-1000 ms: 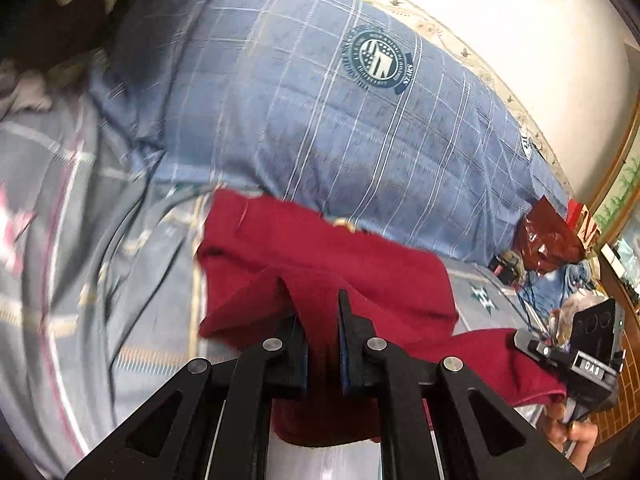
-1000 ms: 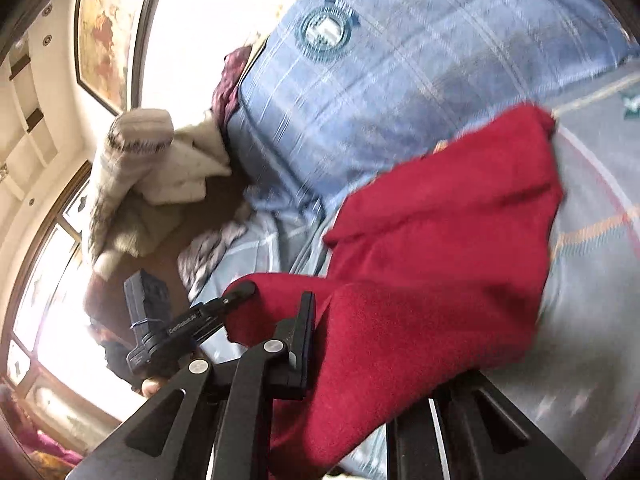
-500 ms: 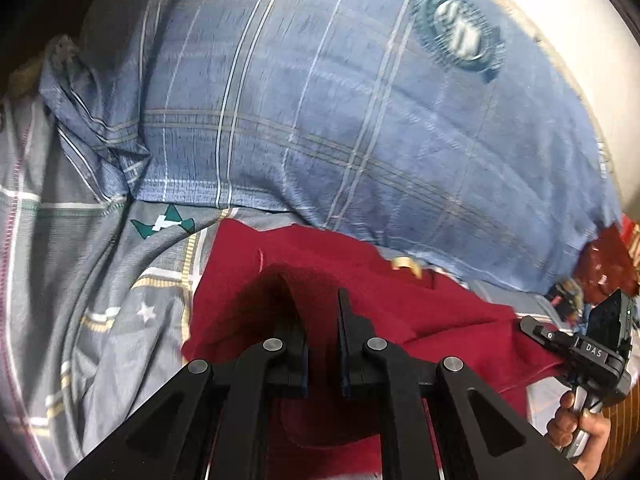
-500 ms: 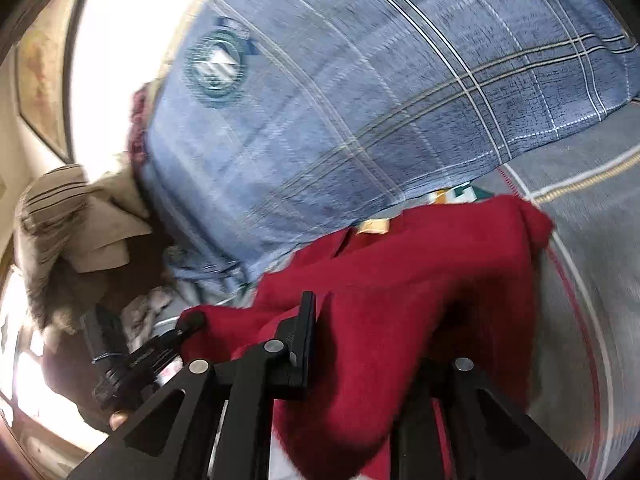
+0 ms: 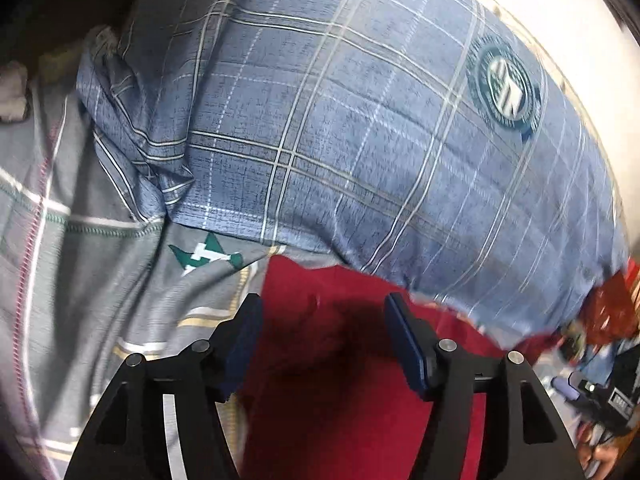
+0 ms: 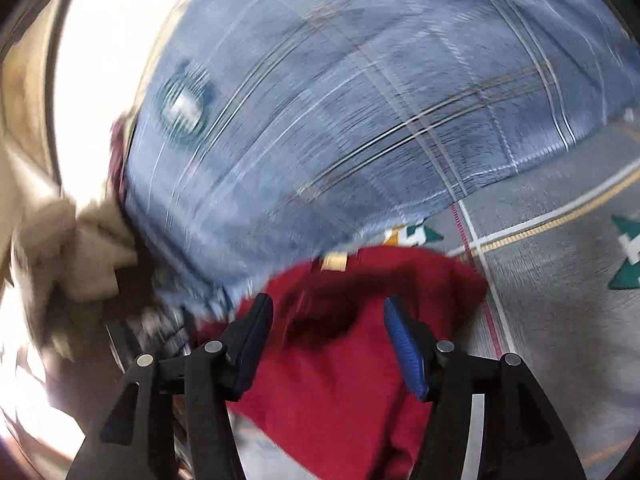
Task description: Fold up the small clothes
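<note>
Left wrist view: my left gripper has just let its fingers spread, and the red garment lies loose between and below them on the bed, its far edge against the blue plaid pillow; nothing is pinched. Right wrist view: my right gripper has likewise just opened over the same red garment, which runs crosswise beneath both, so each hand sits over its own end, neither nearer.
</note>
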